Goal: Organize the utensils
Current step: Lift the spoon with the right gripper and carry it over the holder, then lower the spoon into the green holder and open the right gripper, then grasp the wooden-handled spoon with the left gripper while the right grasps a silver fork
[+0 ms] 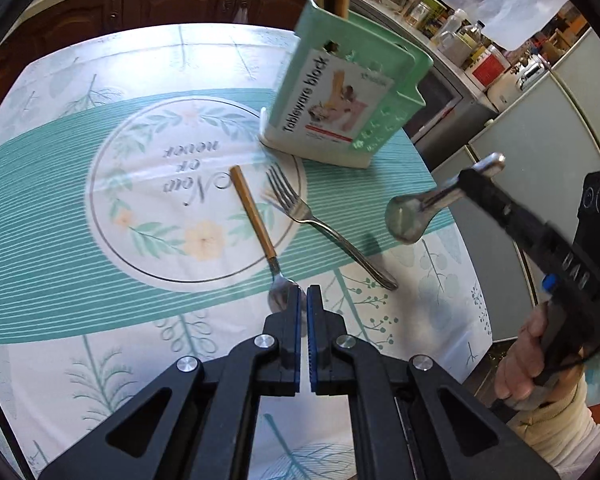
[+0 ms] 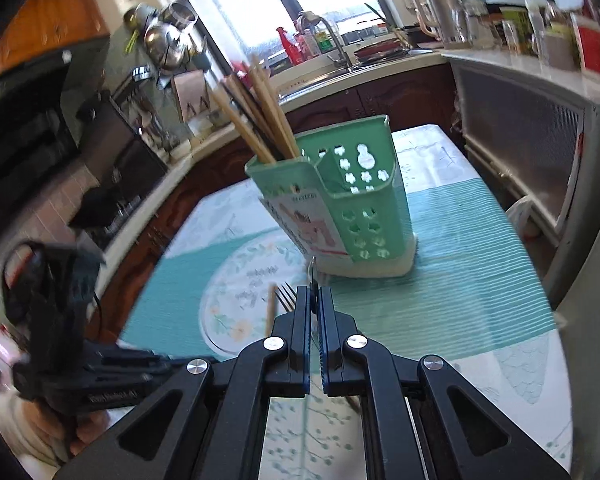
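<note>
A green tableware block (image 1: 342,94) stands on the table with several chopsticks (image 2: 260,112) in its back slot; it shows in the right wrist view (image 2: 340,204) too. A wooden-handled spoon (image 1: 256,216) and a metal fork (image 1: 320,220) lie in front of it. My left gripper (image 1: 303,296) is shut and empty, just above the spoon's bowl. My right gripper (image 2: 314,300) is shut on a metal spoon (image 1: 416,210), held in the air right of the fork, bowl toward the table; in its own view only the spoon's thin edge (image 2: 312,270) shows.
The round table carries a teal and white floral cloth (image 1: 80,208). Its edge drops off at the right, beside grey cabinets (image 1: 540,152). A counter with jars and bottles (image 1: 456,28) and a sink (image 2: 352,60) lie behind.
</note>
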A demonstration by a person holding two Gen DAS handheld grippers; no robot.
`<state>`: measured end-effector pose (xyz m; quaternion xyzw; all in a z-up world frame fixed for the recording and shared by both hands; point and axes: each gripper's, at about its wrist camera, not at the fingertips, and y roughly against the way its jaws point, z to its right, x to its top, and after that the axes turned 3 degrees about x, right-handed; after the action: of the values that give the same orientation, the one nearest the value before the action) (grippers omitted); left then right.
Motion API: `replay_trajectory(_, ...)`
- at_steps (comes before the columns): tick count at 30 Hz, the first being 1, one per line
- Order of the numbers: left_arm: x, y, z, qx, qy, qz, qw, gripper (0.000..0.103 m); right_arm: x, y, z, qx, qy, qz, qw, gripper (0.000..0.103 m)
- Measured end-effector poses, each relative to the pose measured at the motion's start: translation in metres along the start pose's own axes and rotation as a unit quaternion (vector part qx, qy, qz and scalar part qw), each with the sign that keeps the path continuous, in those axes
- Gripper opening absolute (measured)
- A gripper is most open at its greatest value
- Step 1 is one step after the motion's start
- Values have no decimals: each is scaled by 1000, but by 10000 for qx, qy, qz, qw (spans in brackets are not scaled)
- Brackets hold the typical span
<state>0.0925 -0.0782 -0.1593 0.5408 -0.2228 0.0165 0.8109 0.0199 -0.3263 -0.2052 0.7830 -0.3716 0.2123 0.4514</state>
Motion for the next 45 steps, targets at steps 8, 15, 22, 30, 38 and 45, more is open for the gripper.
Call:
replay_trajectory(8,-5,-2,-8,164,-59,9,9998,1,74,13,-12,133,-212,762,9968,3)
replay_trajectory(15,-4,-3,0,192,-174,114,9996,2,118,7,-28,-145,34,1035,9945,3)
replay_trajectory(22,2,-3,-11,203,-47,140,9997,5,124,-45,-31,-853,386,578,9939,3)
replay_trajectory(30,6,-4,-19,156,106,194,9996,19,114,-63,-27,-1088,446,566,9914,37)
replay_trajectory(38,9,-2,-23,133,144,209,9996,19,96,-25,-55,-847,1033,432,9901,37)
replay_trajectory(45,14,-8,-31,111,259,81,9996,21,31,-37,-65,-857,1522,-674,9823,37)
